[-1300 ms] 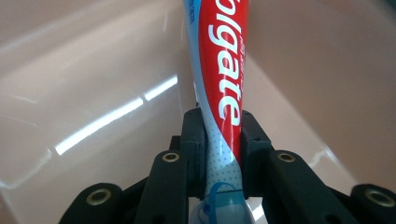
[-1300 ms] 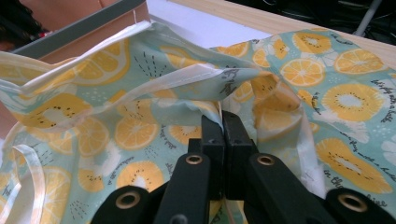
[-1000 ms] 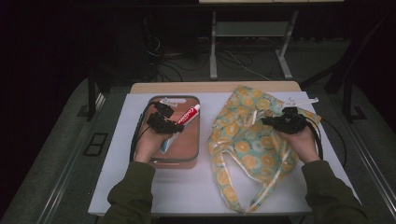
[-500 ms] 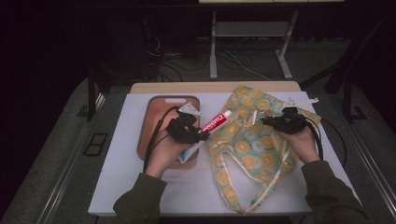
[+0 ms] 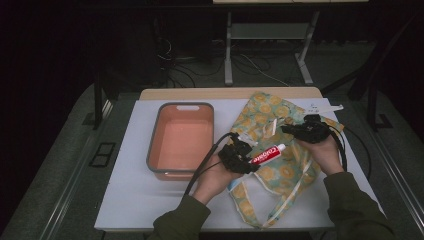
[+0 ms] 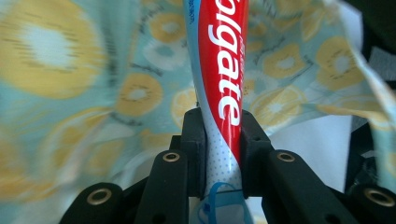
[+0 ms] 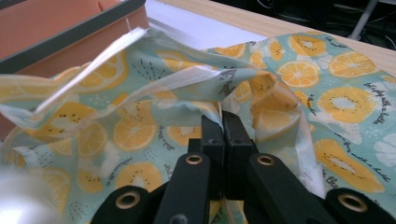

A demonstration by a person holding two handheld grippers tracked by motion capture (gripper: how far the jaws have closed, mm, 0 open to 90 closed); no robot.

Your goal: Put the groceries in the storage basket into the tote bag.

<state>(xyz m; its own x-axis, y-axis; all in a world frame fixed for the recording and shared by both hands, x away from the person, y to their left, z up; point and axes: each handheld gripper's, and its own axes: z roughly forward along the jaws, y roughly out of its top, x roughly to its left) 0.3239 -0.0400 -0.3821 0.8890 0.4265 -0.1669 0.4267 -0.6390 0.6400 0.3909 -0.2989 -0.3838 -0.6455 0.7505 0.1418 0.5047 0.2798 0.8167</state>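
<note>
Pointing a toothpaste tube (image 5: 267, 154) cap-first at the fruit-print bag (image 5: 280, 170).
Left gripper (image 5: 239, 157) fingers clamp the tube's tail above the worktop (image 5: 130, 200); right gripper (image 5: 306, 131) fingers, closed, pinch the bag's rim just beyond.

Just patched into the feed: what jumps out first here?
The red toothpaste tube, clamped in the left gripper, pointing over the lemon-print cloth bag at the table's centre-right. The right gripper pinches the bag's edge, lifting it. Left of them sits an orange bin.

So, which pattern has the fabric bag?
The fabric bag is pale teal with orange and lemon slices, clearest in the right gripper view.
</note>
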